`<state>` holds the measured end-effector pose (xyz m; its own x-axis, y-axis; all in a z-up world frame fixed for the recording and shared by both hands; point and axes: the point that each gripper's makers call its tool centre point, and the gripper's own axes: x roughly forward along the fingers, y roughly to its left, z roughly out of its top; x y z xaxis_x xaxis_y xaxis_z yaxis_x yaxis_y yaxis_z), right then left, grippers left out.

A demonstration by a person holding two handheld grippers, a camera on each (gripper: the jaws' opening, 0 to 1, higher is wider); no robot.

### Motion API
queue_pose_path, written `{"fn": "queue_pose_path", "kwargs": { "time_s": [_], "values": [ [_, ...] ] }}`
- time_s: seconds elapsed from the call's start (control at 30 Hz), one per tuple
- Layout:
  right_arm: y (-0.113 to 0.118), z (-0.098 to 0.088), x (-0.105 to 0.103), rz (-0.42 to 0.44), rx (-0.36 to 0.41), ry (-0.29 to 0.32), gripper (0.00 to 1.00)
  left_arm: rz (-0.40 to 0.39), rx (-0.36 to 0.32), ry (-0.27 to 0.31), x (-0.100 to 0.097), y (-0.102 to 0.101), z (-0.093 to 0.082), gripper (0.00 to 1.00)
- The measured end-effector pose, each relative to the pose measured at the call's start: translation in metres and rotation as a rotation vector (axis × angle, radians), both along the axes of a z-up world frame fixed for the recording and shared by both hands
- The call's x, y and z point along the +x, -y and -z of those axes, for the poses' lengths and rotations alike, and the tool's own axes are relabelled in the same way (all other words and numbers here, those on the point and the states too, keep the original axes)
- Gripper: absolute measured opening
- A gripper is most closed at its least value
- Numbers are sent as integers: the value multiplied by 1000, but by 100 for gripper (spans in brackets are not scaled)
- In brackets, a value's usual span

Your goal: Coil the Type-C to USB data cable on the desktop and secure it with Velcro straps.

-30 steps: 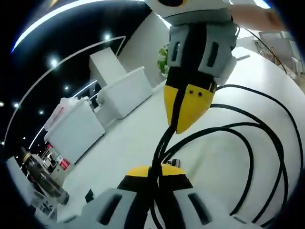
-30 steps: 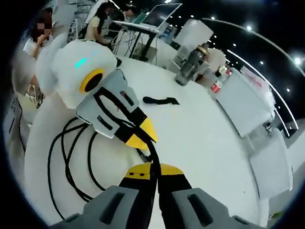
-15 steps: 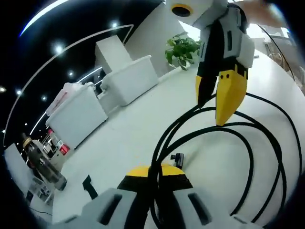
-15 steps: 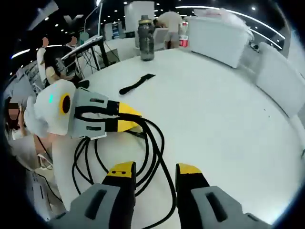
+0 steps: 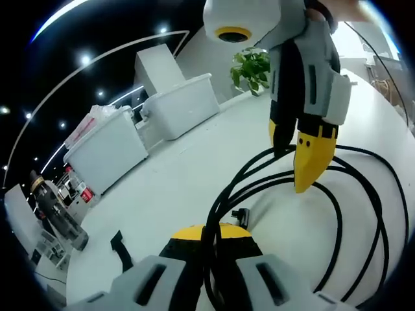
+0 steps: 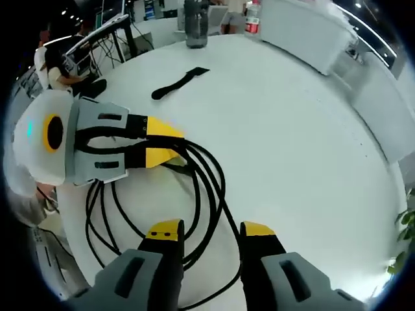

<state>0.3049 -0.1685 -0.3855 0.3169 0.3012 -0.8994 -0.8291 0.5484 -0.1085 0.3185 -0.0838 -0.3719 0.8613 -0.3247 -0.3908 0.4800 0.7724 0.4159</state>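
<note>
cable [image 6: 207, 175] black; strap [image 6: 178, 83] black; table [image 6: 292, 129] white; gripper [image 6: 211, 231] yellow-tipped, grey

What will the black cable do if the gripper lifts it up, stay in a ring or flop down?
Probably flop: the black cable lies in loose, uneven loops, so it looks bendy. Only the left gripper pinches the strands together; the strap lies apart, so the loops may spread.

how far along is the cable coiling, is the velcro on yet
Coiling looks mostly done: the black cable lies in several loops on the white table. In hand: the left gripper is shut on the bundle, while the right gripper hangs open over it. Left: the Velcro strap lies apart on the table, not yet wrapped on.
</note>
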Motion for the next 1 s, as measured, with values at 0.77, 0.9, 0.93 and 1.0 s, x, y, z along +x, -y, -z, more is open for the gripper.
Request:
{"fn": "queue_pose_path", "kwargs": {
  "time_s": [0.77,0.9,0.93,1.0],
  "values": [
    [-9,9,-9,-109,27,-83,6,36,23,6,1,1,1,13],
    [-7,10,-5,-120,50,-89,2,72,-11,56,1,3,-9,32],
    [-7,9,-3,-144,41,-55,2,80,-26,70,1,4,-12,37],
    [-8,8,-6,-169,33,-32,2,93,-53,73,-1,5,-14,42]
  ]
}}
